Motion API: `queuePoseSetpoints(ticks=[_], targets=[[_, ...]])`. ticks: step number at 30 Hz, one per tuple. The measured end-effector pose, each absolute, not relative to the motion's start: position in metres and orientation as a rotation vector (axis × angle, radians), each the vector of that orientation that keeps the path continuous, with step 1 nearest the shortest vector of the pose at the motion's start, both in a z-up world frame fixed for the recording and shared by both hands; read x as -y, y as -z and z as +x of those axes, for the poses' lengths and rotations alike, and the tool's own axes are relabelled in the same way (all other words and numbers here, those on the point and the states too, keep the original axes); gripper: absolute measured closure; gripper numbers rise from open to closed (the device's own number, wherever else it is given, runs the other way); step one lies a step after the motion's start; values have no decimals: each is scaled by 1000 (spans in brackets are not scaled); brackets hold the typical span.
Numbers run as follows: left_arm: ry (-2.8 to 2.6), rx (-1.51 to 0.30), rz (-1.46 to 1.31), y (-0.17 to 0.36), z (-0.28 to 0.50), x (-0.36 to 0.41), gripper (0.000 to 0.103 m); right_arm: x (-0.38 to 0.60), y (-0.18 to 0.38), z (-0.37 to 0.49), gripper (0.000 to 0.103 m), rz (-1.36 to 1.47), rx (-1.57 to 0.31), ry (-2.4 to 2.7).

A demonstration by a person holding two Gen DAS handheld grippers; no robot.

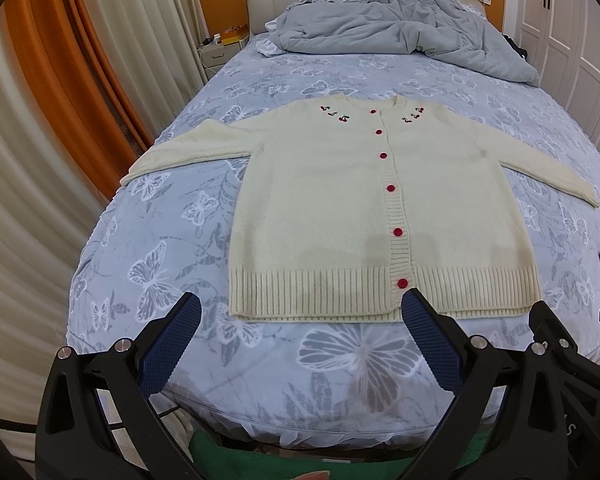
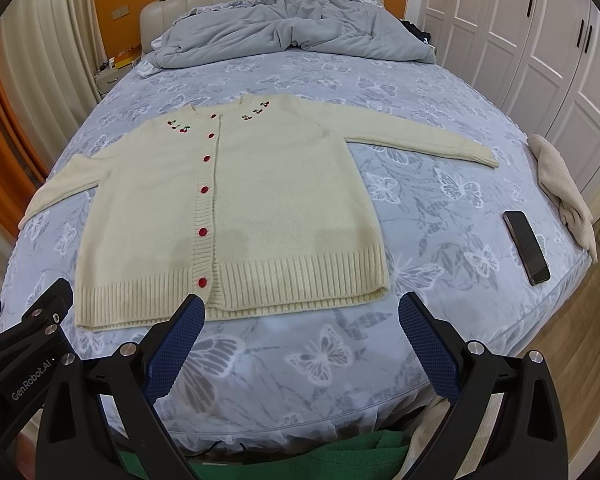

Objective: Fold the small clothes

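While the cream cardigan (image 1: 380, 208) is lying flat and buttoned on the butterfly-print bed (image 1: 180, 208), sleeves spread, you are holding the left gripper (image 1: 300, 312) and right gripper (image 2: 302, 312) spread wide, empty, near its hem.
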State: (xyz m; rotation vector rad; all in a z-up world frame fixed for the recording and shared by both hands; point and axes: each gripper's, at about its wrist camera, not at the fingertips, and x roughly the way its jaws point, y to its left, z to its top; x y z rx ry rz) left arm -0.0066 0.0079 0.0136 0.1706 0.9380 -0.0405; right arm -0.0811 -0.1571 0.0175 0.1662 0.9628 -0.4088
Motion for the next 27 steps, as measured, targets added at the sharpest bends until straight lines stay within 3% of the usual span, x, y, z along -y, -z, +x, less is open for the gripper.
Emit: queuePoseSetpoints(ticks=[27], targets=[[37, -938, 174, -14, -6, -8, 5, 158, -16, -82, 7, 170, -964, 407]])
